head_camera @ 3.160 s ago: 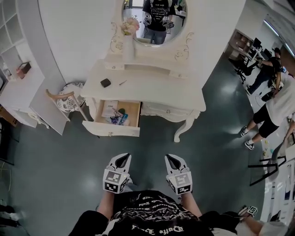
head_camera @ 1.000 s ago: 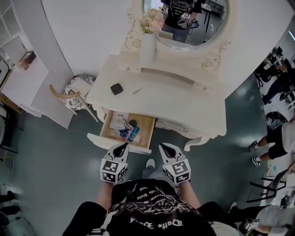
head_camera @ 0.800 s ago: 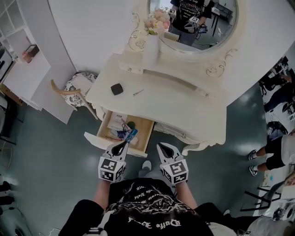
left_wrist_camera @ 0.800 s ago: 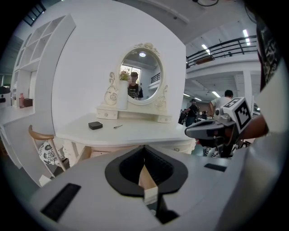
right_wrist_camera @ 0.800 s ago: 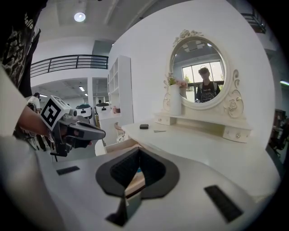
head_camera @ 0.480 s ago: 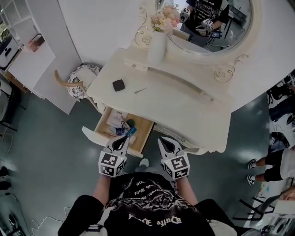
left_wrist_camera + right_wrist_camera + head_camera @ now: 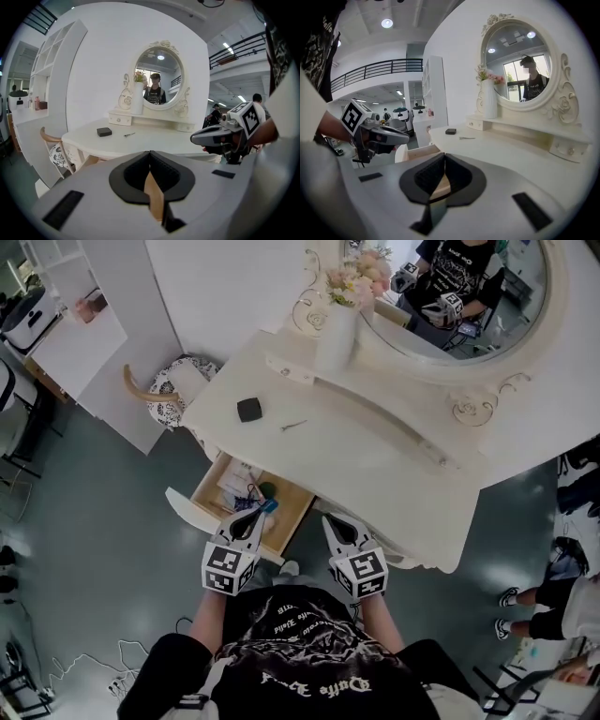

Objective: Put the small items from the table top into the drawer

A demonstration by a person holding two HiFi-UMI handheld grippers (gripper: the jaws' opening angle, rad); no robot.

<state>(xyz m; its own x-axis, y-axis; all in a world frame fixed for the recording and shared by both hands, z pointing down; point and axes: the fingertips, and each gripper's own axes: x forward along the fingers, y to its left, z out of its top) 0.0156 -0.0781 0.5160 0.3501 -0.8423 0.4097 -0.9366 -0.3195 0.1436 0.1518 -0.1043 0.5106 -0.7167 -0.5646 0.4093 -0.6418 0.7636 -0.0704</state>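
A small black box (image 7: 248, 410) and a thin metal pin (image 7: 293, 426) lie on the white dressing table (image 7: 375, 465), at its left part. Below them the wooden drawer (image 7: 251, 505) stands pulled out with several small items inside. My left gripper (image 7: 255, 516) hovers at the drawer's front edge, jaws shut and empty. My right gripper (image 7: 330, 520) is beside it, in front of the table's edge, also shut and empty. In the left gripper view the black box (image 7: 104, 132) and pin (image 7: 129, 135) sit well beyond the shut gripper (image 7: 150, 153). The right gripper view shows the black box (image 7: 450, 131) and pin (image 7: 465, 138) far ahead.
A white vase with flowers (image 7: 339, 320) and an oval mirror (image 7: 469, 287) stand at the table's back. A chair (image 7: 164, 395) is left of the table, white shelving (image 7: 66, 343) further left. A person's legs (image 7: 553, 615) show at the right edge.
The table and drawer have come closer in the head view. Both grippers, still shut, now reach the drawer's front instead of hanging over the bare floor.
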